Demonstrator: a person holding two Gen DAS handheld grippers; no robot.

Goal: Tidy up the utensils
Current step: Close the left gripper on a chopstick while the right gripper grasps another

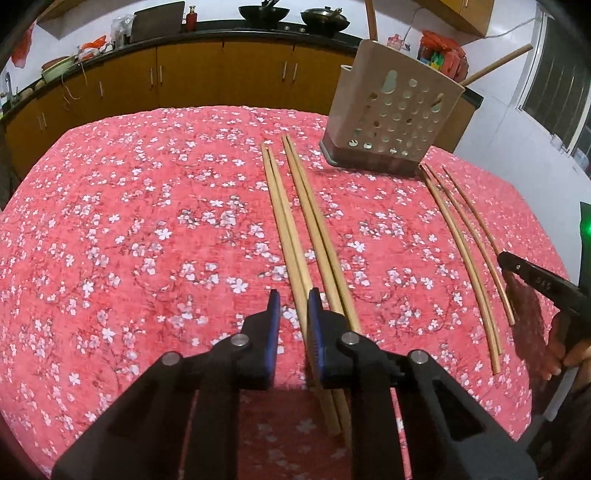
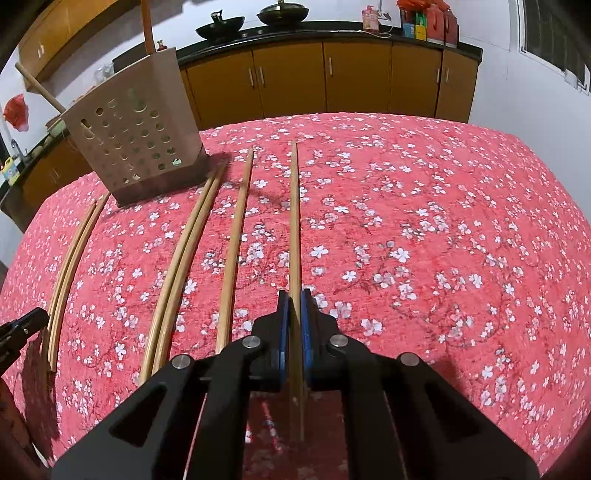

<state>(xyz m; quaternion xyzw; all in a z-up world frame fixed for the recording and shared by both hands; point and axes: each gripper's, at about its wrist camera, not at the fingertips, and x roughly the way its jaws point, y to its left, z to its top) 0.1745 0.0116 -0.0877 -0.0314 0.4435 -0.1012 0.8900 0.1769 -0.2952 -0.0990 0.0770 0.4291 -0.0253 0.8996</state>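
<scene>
Nearest in the right wrist view, the right gripper (image 2: pixel 294 310) is seen pressed together on a single chopstick (image 2: pixel 294 221), which runs straight forward between its blue pads. In the left wrist view, the left gripper (image 1: pixel 293 306) is held spread over the near ends of two chopstick pairs (image 1: pixel 295 229); one stick passes between its fingers, and the pads are not seen to be touching it.

White lettering is stamped on the black finger of the right gripper at the right edge of the left wrist view; it is too small to be read with certainty.

The floral red cloth (image 2: pixel 424 229) is spread over the counter. To the left of the pinched chopstick a lone chopstick (image 2: pixel 236 240) is laid, then a touching pair (image 2: pixel 181 266), then another pair (image 2: pixel 70 266) near the left edge.

Farther back, a perforated beige utensil holder (image 2: pixel 136 136) is stood on the cloth, with two wooden handles (image 2: pixel 147 26) rising from it; the far tips of the touching pair end just beside its base.

Beyond, brown cabinets (image 2: pixel 325 81) are topped by two dark woks (image 2: pixel 282 13) and coloured boxes (image 2: pixel 417 27), whose labels cannot be read.
</scene>
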